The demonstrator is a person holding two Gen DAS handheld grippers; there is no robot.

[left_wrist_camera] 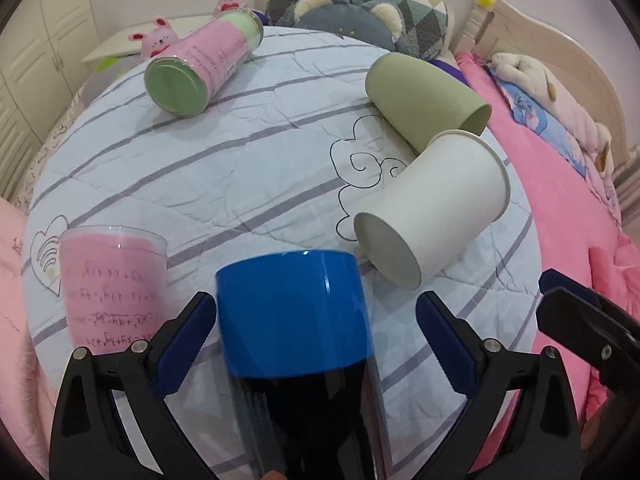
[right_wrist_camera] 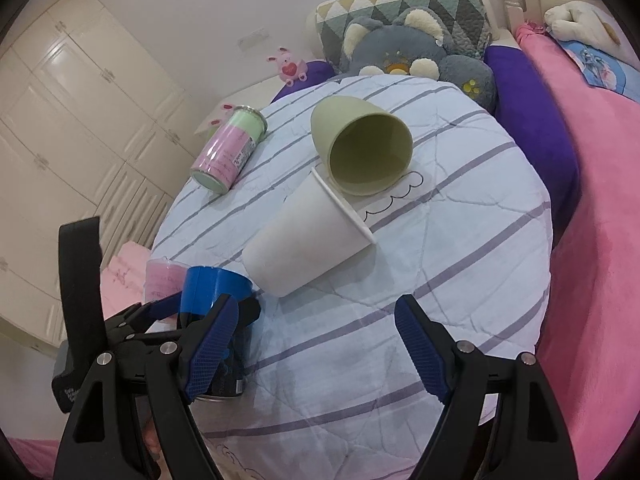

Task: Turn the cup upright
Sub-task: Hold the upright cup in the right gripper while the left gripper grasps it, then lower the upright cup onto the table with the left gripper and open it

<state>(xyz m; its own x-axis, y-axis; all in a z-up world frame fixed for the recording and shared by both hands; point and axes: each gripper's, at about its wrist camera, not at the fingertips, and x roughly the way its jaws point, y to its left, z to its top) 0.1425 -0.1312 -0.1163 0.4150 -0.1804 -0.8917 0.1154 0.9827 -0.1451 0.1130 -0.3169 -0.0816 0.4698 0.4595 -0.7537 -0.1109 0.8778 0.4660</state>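
A blue cup [left_wrist_camera: 294, 316] with a dark lower part stands between the fingers of my left gripper [left_wrist_camera: 316, 324], which is open; the left pad is near its side, the right pad well apart. The cup also shows in the right wrist view [right_wrist_camera: 212, 288]. A white paper cup [left_wrist_camera: 432, 208] lies on its side on the striped quilt, also seen in the right wrist view [right_wrist_camera: 308, 244]. A green cup [left_wrist_camera: 424, 100] lies on its side behind it, touching it; its mouth faces the right wrist view [right_wrist_camera: 368, 148]. My right gripper [right_wrist_camera: 316, 344] is open and empty above the quilt.
A pink clear tumbler [left_wrist_camera: 112, 276] stands left of the blue cup. A pink and green canister [left_wrist_camera: 204, 64] lies on its side at the back left. Pillows and a grey plush toy [right_wrist_camera: 404, 48] sit at the headboard. A pink blanket [right_wrist_camera: 600, 240] lies to the right.
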